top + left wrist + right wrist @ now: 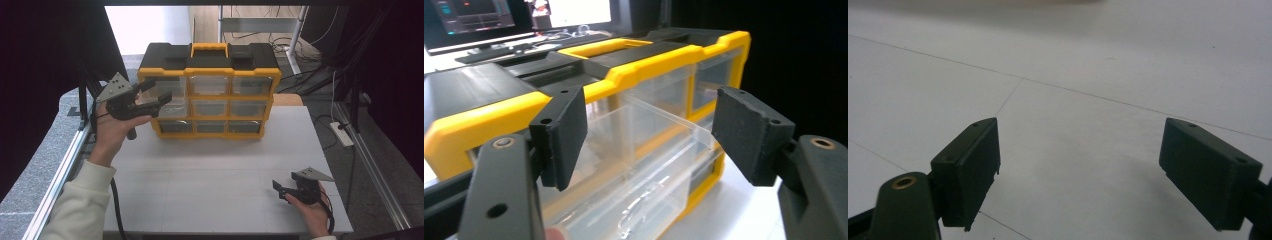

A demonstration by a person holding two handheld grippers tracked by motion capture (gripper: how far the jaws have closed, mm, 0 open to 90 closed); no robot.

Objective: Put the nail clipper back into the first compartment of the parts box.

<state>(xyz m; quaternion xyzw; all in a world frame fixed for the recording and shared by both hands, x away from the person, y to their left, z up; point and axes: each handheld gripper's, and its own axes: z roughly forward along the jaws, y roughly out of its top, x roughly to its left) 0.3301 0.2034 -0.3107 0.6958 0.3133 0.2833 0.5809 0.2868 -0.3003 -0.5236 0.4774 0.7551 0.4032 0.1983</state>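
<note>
A yellow and black organiser box [210, 65] with several clear drawers stands upright at the back of the white table [210, 170]. My left gripper [159, 92] hovers at the box's left column, open, with its jaws apart on either side of a clear drawer [624, 165] that sticks out of the box. The pads [566, 130] do not touch the drawer. My right gripper [278, 191] rests low near the table's front right, open, with bare table top between its jaws [1080, 165].
An aluminium rail [65, 165] runs along the table's left edge. A power strip [341, 134] and cables lie on the floor at the right. A monitor [474, 15] stands behind the box. A yellow handle [209, 47] tops the box.
</note>
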